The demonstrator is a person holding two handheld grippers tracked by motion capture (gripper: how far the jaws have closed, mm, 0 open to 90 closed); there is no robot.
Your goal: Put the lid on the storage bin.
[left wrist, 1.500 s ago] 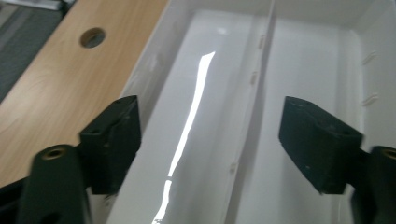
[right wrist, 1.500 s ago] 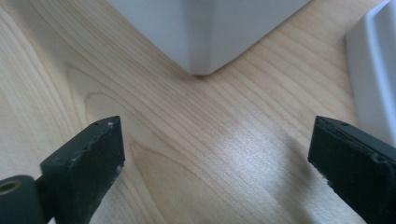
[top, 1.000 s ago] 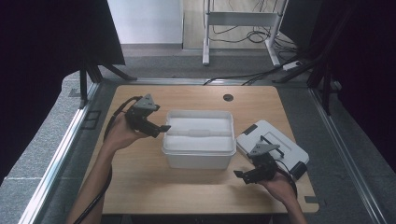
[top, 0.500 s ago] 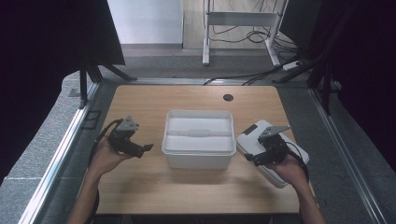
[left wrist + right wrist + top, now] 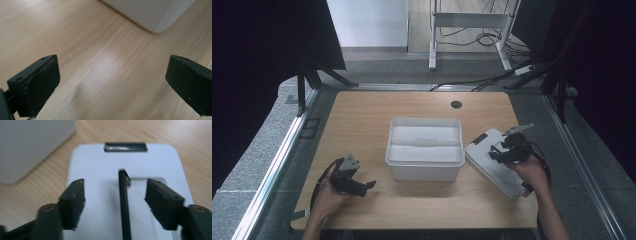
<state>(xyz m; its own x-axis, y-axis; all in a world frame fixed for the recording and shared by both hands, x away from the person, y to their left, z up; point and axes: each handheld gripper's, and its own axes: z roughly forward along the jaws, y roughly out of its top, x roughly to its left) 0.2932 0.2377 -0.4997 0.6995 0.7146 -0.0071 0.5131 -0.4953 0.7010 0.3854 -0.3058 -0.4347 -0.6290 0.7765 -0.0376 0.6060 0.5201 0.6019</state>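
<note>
Left gripper [image 5: 371, 185] pulled back from box [image 5: 425, 148], jaws apart, right gripper [image 5: 492, 152] gaping over lid [image 5: 492, 165]

black two-jaw grippers [image 5: 368, 185], trailing black cables.

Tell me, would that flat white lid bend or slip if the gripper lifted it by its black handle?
The lid looks like stiff moulded plastic, so it probably stays flat. It seems thin and light for its size. The right gripper straddles the narrow handle, jaws open; held on that one thin ridge, the lid might swing or tilt.
</note>
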